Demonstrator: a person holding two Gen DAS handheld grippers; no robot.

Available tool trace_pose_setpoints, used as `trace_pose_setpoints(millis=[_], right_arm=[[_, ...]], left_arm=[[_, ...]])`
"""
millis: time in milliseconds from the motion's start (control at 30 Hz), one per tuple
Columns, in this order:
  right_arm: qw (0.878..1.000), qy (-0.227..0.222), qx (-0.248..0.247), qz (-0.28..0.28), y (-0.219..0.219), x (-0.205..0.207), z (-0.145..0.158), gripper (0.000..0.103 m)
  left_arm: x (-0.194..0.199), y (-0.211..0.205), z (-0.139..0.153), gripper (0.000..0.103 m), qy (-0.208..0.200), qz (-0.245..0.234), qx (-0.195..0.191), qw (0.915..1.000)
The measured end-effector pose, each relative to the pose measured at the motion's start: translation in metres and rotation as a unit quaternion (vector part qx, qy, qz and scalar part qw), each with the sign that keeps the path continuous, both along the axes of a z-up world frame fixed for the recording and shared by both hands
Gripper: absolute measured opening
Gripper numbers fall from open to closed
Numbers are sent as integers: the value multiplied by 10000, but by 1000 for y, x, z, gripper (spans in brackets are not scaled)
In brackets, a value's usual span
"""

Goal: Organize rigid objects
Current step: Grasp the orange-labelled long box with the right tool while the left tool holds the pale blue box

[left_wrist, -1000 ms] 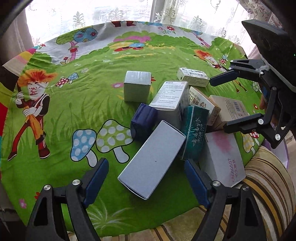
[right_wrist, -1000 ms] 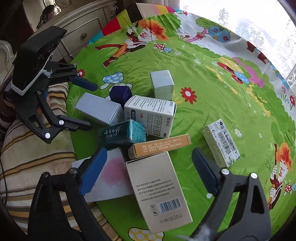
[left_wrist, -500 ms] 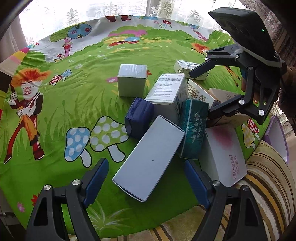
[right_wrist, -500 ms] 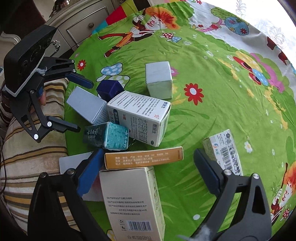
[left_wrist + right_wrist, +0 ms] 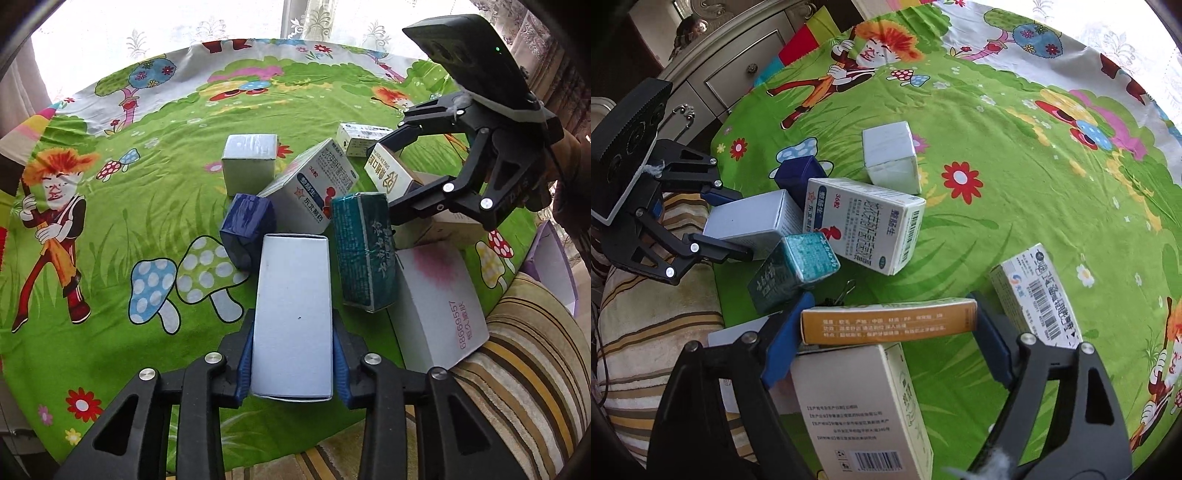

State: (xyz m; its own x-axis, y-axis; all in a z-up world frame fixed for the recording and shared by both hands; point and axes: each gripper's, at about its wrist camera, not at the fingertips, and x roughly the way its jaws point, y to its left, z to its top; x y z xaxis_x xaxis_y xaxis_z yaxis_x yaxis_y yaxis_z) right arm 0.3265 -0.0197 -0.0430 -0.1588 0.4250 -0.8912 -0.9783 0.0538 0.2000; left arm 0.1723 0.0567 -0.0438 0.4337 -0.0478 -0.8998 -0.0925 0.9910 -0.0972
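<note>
Underneath, cartoon-print green tablecloth (image 5: 110, 258).

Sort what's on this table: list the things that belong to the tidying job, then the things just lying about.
Job:
grey box, gripped by left gripper
orange box, between right gripper's pads
teal box
navy box
white cube
red-star box

Lying about:
binder clip
tablecloth
striped cushion

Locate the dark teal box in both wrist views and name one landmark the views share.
Left wrist: the dark teal box lies right of centre, beside the plain white box in the left gripper.
Right wrist: the dark teal box is left of centre.
Shared landmark: the red-and-blue printed medicine box.
</note>
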Motion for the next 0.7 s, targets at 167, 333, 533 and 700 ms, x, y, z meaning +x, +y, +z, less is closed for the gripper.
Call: trace_pose_setpoints(millis=[167,333,533,700], right_arm=[[9995,-170,200,-197,-8,-4,20,86],[9973,-284,476,-473,-24,-11,44,86],[9910,-471,859,-916,-55,-35,74,86],[9817,-799,938,-1452,-87,-71,90,86]], left_arm=[[-9,-3,10,37,-140,17,39,9999],[-21,-3,17,37,-283,156,-1,9995],[-43,3,32,37,-607,560,-171,9964],[-63,-8,48,37,-915,643,-313,9932]])
